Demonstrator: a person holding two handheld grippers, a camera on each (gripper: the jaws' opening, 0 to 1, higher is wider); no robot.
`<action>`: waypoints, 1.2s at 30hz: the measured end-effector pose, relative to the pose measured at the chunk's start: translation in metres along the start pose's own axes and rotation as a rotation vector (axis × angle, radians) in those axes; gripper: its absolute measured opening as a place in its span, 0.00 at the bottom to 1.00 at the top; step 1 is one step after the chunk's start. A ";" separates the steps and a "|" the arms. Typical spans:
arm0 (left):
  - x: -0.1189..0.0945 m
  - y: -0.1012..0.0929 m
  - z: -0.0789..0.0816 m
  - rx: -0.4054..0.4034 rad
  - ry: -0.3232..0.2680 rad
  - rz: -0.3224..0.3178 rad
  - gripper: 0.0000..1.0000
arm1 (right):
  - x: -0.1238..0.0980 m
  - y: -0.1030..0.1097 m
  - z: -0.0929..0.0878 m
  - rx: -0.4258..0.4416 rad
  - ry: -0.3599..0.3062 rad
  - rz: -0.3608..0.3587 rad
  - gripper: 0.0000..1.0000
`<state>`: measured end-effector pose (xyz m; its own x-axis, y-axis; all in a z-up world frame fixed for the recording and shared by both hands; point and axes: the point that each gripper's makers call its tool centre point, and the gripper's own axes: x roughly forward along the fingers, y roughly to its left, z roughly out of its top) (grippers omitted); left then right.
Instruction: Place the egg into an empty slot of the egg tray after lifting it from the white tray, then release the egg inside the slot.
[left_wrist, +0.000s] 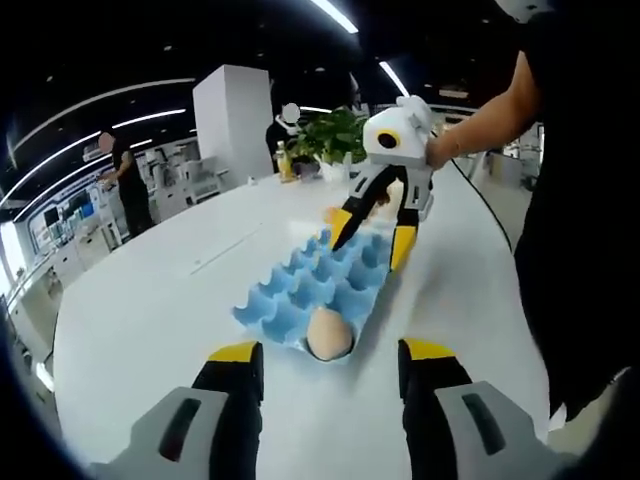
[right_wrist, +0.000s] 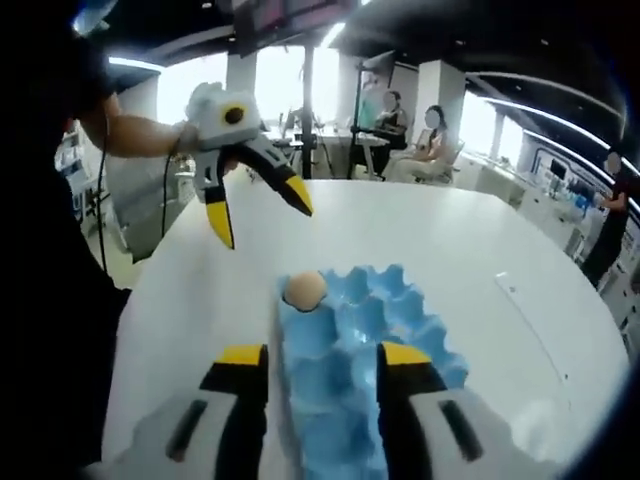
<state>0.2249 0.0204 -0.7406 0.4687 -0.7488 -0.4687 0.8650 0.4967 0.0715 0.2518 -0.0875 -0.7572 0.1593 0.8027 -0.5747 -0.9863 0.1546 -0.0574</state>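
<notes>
The left gripper is closest, open wide and holding nothing, with the egg just past its tips in a corner slot of the blue egg tray on the table. The right gripper is open and empty too, over the tray's far end. The egg looks safely in, so both should pull away slowly without bumping the tray.

Bright overhead strips, fisheye-warped edges
</notes>
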 end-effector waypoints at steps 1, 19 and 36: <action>0.000 0.000 0.000 0.000 0.000 0.000 0.55 | -0.003 0.000 -0.001 0.008 -0.006 -0.004 0.44; 0.002 -0.004 0.001 0.010 0.012 -0.010 0.54 | -0.025 -0.006 -0.020 0.021 0.019 -0.051 0.46; 0.001 -0.003 0.001 0.018 0.020 -0.018 0.54 | -0.068 -0.019 -0.057 0.086 0.078 -0.131 0.47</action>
<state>0.2232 0.0175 -0.7402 0.4493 -0.7488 -0.4872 0.8765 0.4750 0.0782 0.2573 -0.1778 -0.7632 0.2792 0.7257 -0.6289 -0.9495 0.3062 -0.0681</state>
